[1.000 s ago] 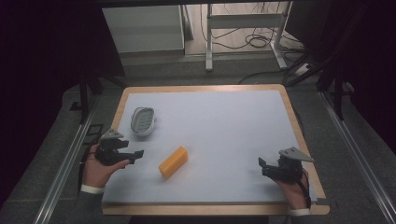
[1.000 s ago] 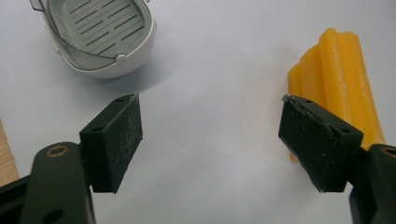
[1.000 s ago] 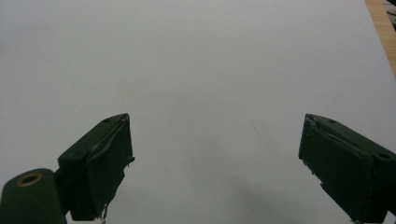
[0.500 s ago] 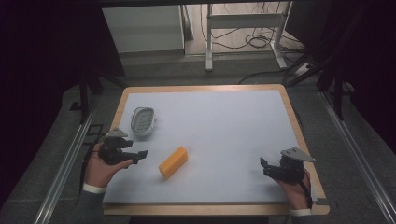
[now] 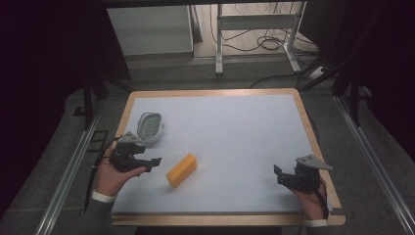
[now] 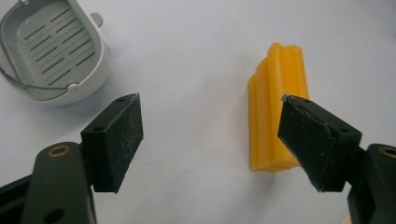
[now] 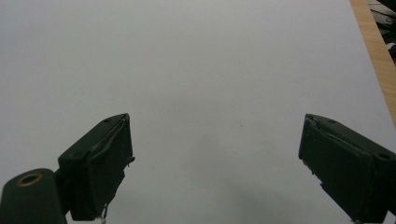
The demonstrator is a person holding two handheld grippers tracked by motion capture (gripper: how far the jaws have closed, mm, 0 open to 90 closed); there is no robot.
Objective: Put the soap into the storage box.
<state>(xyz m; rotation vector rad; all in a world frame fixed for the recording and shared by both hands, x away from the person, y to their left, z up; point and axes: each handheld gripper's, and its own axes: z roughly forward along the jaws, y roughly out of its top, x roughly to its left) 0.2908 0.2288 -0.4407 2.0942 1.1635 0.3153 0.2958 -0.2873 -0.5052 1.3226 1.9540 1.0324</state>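
An orange ridged block lies on the white table top, left of centre. A small grey slotted basket with a wire handle stands behind it at the left. My left gripper is open just left of the block, held in a hand. In the left gripper view the block lies ahead beside the right jaw, and the basket is at the upper left. My right gripper is open near the table's front right, with bare table top between its jaws.
A wooden rim frames the white top. Beyond the far edge stand a white cabinet and a metal frame with cables on the floor. Metal rails run along both sides.
My left gripper has moved right, closer to the orange block. The right gripper has barely shifted.
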